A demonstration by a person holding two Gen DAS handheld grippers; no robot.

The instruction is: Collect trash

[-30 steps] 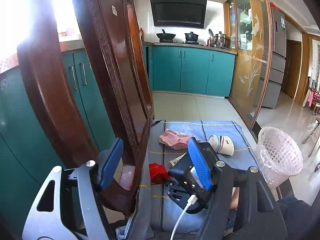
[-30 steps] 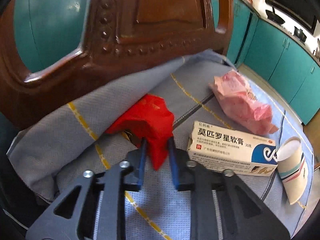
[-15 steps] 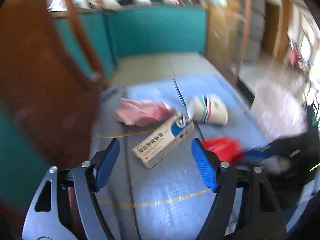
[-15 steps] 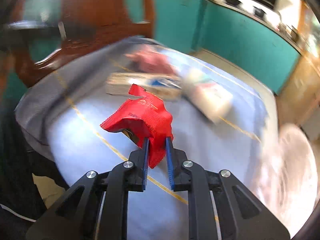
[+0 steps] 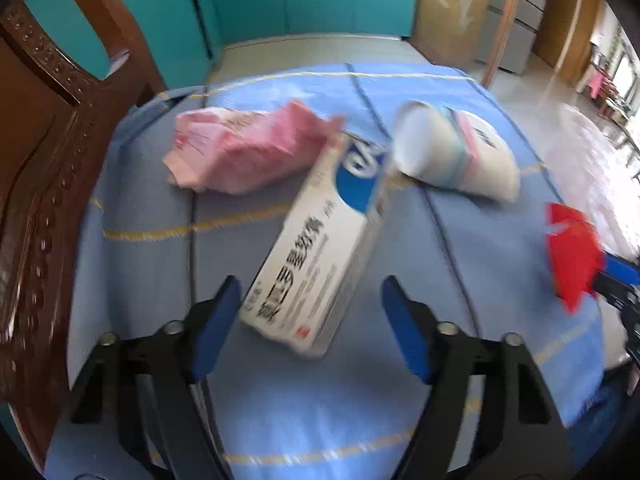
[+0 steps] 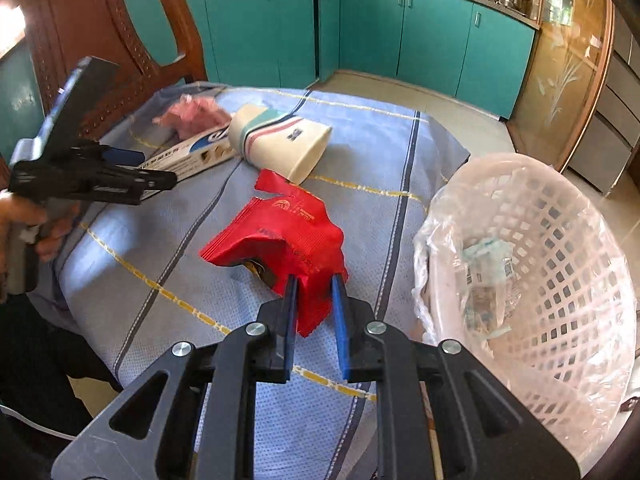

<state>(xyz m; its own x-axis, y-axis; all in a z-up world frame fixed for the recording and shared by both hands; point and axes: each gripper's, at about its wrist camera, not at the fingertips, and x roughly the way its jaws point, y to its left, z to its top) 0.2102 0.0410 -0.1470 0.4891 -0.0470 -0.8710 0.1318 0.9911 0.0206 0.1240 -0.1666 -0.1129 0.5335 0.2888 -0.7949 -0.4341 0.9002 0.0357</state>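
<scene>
My right gripper (image 6: 314, 284) is shut on a crumpled red wrapper (image 6: 280, 232), held above the blue cloth just left of the white mesh basket (image 6: 560, 240). The red wrapper (image 5: 572, 256) also shows at the right edge of the left wrist view. My left gripper (image 5: 310, 296) points down over a white and blue medicine box (image 5: 320, 248). Its jaws are closing with the box's near end between them, and the right pad stands clear of it. A paper cup (image 5: 452, 152) lies on its side beyond the box, and a pink wrapper (image 5: 248, 148) lies to the left.
A carved wooden chair back (image 5: 40, 160) rises at the left of the blue striped cloth (image 6: 360, 140). The basket is lined with a clear bag holding some paper scraps. A hand (image 6: 48, 228) grips the left gripper's handle. Teal cabinets (image 6: 420, 32) stand behind.
The right gripper carried the red wrapper from beside the chair back across to the basket. The left gripper swung down over the medicine box, and its jaws stand narrower than half a second ago.
</scene>
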